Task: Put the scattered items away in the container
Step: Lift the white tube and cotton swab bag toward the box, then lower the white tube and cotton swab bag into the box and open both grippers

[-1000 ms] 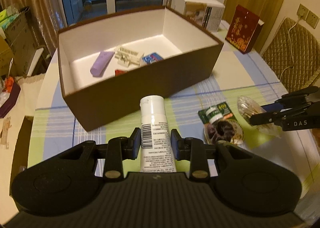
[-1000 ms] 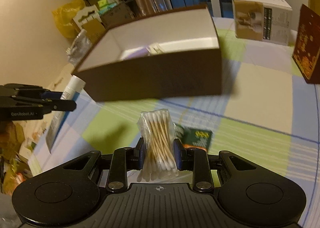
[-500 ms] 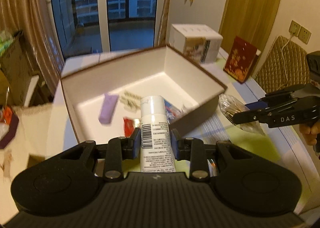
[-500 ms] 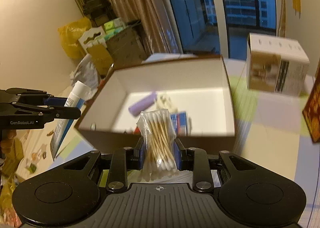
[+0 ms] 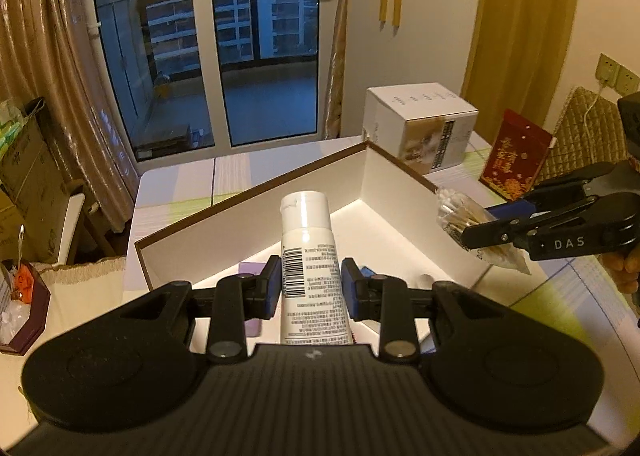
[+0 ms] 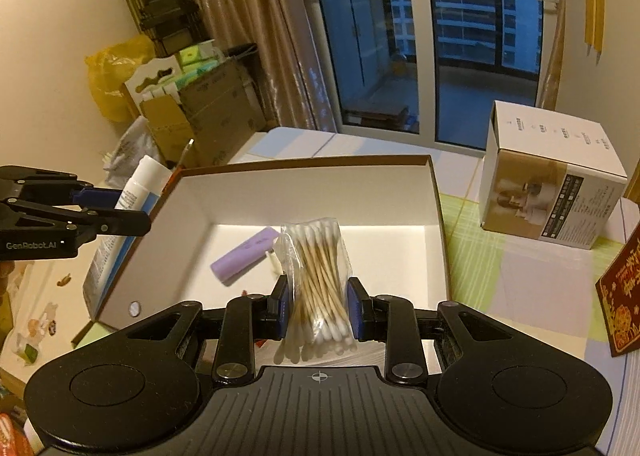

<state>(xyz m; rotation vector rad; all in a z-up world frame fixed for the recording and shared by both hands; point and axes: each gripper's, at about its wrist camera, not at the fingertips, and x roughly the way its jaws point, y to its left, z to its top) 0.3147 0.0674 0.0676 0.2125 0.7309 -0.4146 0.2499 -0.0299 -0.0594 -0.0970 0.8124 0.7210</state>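
The left gripper [image 5: 307,288] clamps a white tube [image 5: 308,252] above the near edge of the brown, white-lined box [image 6: 436,199], while the right gripper [image 6: 318,306] pinches a clear bag of cotton swabs [image 6: 318,272] over the same box. On the box floor beyond the swabs lie a purple case [image 6: 245,254] and a small pale item too blurred to identify. Farther back on the checked tablecloth [image 6: 520,276] stand a white carton [image 6: 552,175] and a red packet [image 5: 516,159], before dark balcony doors [image 5: 248,55].
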